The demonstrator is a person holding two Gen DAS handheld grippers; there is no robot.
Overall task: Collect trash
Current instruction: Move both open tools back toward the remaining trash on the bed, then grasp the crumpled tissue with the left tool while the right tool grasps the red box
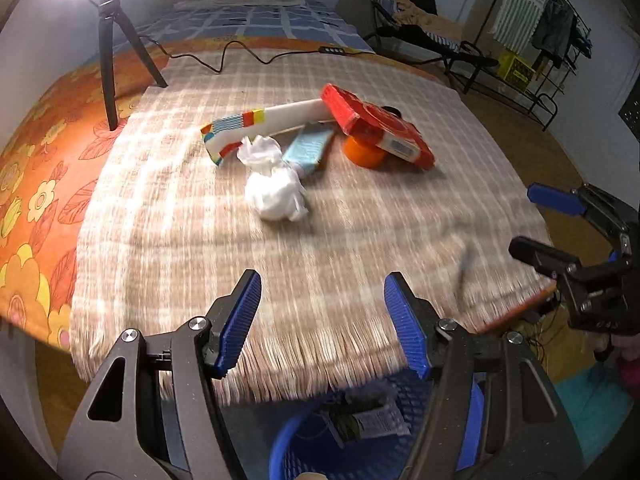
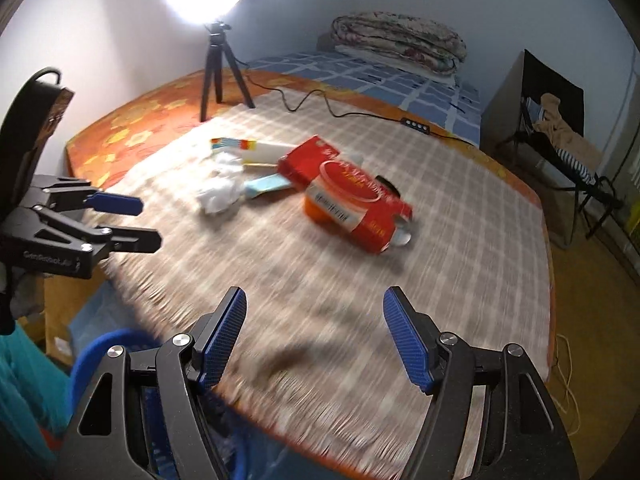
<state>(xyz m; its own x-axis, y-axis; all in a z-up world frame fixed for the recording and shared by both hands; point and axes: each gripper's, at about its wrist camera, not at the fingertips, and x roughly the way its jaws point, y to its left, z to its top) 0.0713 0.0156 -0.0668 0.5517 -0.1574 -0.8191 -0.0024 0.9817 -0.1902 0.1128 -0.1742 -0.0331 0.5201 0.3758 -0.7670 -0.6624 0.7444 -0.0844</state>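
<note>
A pile of trash lies on the checked cloth [image 1: 200,264]: a crumpled white tissue [image 1: 276,192] [image 2: 218,196], a light blue tube [image 1: 310,150] [image 2: 268,186], a long white box with coloured stripes [image 1: 260,124] [image 2: 256,148], and a red box [image 1: 376,124] [image 2: 344,196] resting on an orange cup [image 1: 364,154] [image 2: 320,208]. My left gripper [image 1: 324,276] [image 2: 149,222] hangs open and empty over the cloth's near edge. My right gripper [image 2: 317,290] [image 1: 524,220] is beside it, also open and empty. Below the edge stands a blue basket [image 1: 304,440] [image 2: 92,356] holding a wrapper [image 1: 364,420].
A ring light on a black tripod [image 1: 110,52] [image 2: 218,76] stands at the far left of the cloth, and its cable [image 1: 240,50] [image 2: 360,114] runs along the back. A folded blanket [image 2: 400,40] lies behind. A folding chair [image 1: 420,28] [image 2: 560,140] stands at the right.
</note>
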